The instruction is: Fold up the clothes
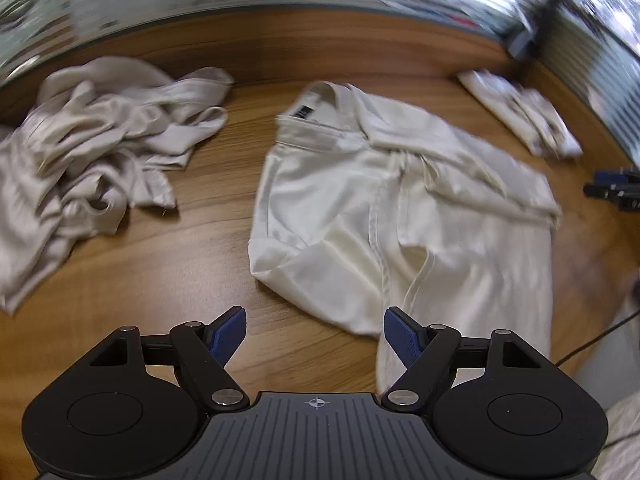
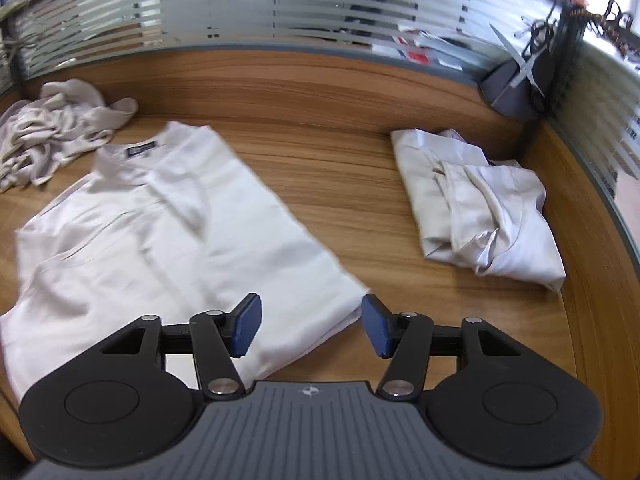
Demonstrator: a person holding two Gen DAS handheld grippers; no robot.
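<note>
A cream satin shirt (image 1: 400, 208) lies spread on the wooden desk (image 1: 180, 264), collar with a dark label at the far end, one side folded over the body. The right wrist view shows the same shirt (image 2: 168, 224) lying lengthwise. My left gripper (image 1: 315, 334) hovers open above the desk just short of the shirt's near hem, nothing between its blue pads. My right gripper (image 2: 311, 325) is open too, above the shirt's near right corner. Neither touches the cloth.
A crumpled heap of beige clothes (image 1: 92, 160) lies at the left. A folded pale garment (image 2: 480, 204) rests at the right, near the frosted glass partition (image 2: 280, 4). A dark holder with scissors (image 2: 520, 76) stands in the back corner. A cable (image 1: 592, 340) runs along the right edge.
</note>
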